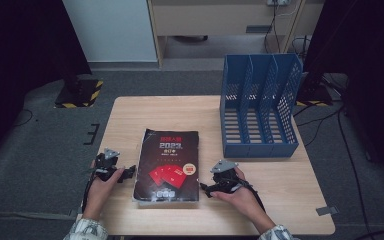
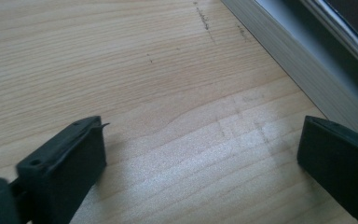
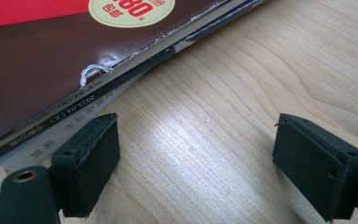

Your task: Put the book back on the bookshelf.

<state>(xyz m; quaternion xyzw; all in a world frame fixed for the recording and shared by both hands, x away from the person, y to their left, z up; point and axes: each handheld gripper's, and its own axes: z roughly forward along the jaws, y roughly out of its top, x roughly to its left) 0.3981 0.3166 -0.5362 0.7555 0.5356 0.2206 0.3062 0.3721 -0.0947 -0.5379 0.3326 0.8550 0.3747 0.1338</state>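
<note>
So far nothing is lifted: the book (image 1: 167,166) lies flat, cover up, on the near-middle of the table (image 1: 260,200), and the blue file rack (image 1: 260,107) at the far right stands with all three slots empty. Judging from the layout, the job is to get the book upright into one of those slots; every step of that is still to do.

Left gripper (image 1: 125,174) rests on the tabletop just beside the book's left edge, jaws spread wide with only bare wood between them. The left gripper view shows the page block (image 2: 303,70) close to one jaw, apart from it.

Right gripper (image 1: 207,189) sits just off the book's near right corner, jaws likewise spread, nothing pinched. In the right gripper view one jaw is at the book's worn lower edge (image 3: 93,74), whether touching I cannot tell.

Obstacles: none on the table between book and rack. Likely difficulty is the book lying flush on the wood, so an edge must be raised before a jaw gets under. Floor cables (image 1: 345,145) lie beyond the table's right side, out of the path.
</note>
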